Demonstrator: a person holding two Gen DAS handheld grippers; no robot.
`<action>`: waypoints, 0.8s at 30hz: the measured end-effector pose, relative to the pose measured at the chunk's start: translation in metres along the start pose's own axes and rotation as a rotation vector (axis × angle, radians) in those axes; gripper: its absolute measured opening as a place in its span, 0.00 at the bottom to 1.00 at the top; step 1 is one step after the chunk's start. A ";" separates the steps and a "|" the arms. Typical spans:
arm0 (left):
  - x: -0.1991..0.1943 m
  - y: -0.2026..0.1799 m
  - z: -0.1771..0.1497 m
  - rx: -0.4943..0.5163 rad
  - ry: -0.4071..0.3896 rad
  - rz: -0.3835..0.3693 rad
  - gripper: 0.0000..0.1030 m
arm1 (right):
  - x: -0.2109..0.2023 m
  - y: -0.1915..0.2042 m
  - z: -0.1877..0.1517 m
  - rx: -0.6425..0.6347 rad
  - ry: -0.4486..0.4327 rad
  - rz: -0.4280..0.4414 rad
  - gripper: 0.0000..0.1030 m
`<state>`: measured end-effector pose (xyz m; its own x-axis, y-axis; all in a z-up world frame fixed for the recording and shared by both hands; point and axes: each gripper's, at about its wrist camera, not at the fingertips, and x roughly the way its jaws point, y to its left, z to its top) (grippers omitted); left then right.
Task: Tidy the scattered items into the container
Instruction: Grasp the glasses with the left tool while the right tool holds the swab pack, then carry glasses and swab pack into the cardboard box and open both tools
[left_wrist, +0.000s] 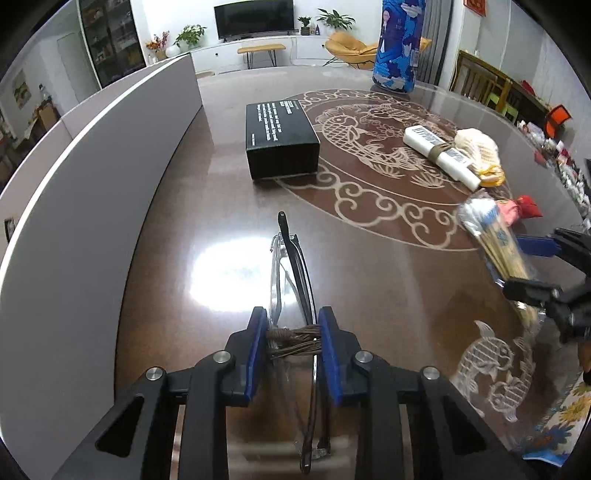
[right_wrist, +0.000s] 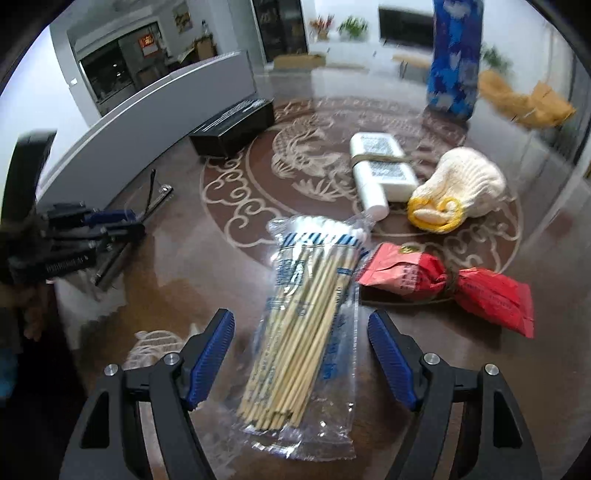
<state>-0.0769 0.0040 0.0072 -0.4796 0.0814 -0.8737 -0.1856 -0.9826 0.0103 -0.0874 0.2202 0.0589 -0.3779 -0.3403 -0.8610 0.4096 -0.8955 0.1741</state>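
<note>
My left gripper (left_wrist: 292, 341) is shut on folded glasses (left_wrist: 291, 269) bound with brown cord, just above the brown table. It also shows at the left of the right wrist view (right_wrist: 110, 225). My right gripper (right_wrist: 301, 350) is open, its pads either side of a clear bag of cotton swabs (right_wrist: 306, 314) lying on the table; the bag also shows in the left wrist view (left_wrist: 495, 240). A red packet (right_wrist: 447, 284), a rolled white glove (right_wrist: 461, 188) and a white tube bundle (right_wrist: 380, 170) lie beyond. A black box (left_wrist: 280, 140) sits further back.
A tall blue patterned can (left_wrist: 399, 44) stands at the table's far side. A grey panel (left_wrist: 92, 177) runs along the table's left edge. A floral cloth (left_wrist: 565, 417) lies at the near right.
</note>
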 end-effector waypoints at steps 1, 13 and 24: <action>-0.003 0.000 -0.002 -0.008 -0.006 -0.002 0.28 | 0.001 -0.001 0.004 0.005 0.029 0.016 0.74; -0.028 -0.006 -0.019 -0.043 -0.037 -0.012 0.28 | 0.010 0.016 0.030 -0.067 0.156 -0.053 0.31; -0.052 -0.017 -0.019 -0.012 -0.078 0.019 0.28 | -0.037 0.042 0.032 -0.146 0.106 -0.014 0.31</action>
<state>-0.0323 0.0135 0.0437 -0.5487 0.0748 -0.8327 -0.1653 -0.9860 0.0204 -0.0826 0.1857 0.1140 -0.2977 -0.2889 -0.9099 0.5237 -0.8463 0.0973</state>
